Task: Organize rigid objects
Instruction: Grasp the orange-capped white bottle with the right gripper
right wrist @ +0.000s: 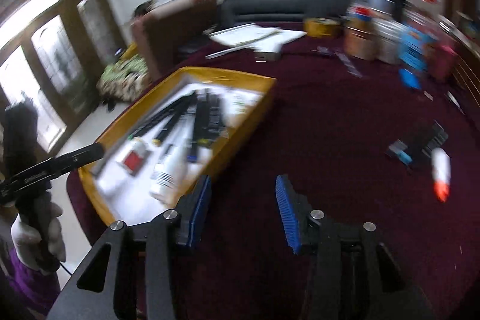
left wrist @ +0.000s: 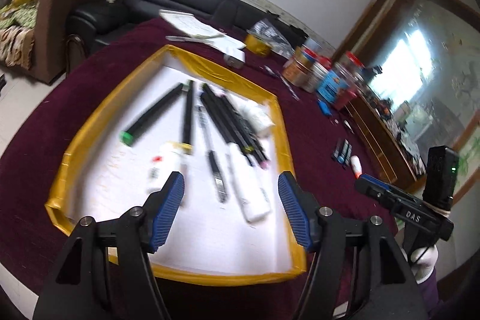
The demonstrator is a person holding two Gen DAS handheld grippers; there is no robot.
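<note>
A shallow white tray with a yellow-taped rim (left wrist: 90,122) (right wrist: 240,128) lies on the maroon tablecloth. It holds several black pens and markers (left wrist: 222,122) (right wrist: 207,113), a green-capped marker (left wrist: 150,116) and white tubes (left wrist: 249,185) (right wrist: 171,167). My left gripper (left wrist: 231,188) hovers open over the tray's near half, nothing between its blue pads. My right gripper (right wrist: 241,194) is open over bare cloth just right of the tray, and holds nothing. Out on the cloth lie a white tube with an orange cap (right wrist: 441,170) (left wrist: 355,165) and small dark cartridges (right wrist: 420,146) (left wrist: 343,150).
Jars, tins and a blue box (left wrist: 324,74) (right wrist: 387,41) crowd the table's far right. Papers (left wrist: 204,29) (right wrist: 255,35) and a yellow tape roll (left wrist: 258,45) (right wrist: 321,26) lie at the far edge. A black sofa and a brown armchair stand behind. A gloved hand (right wrist: 39,233) holds the left tool.
</note>
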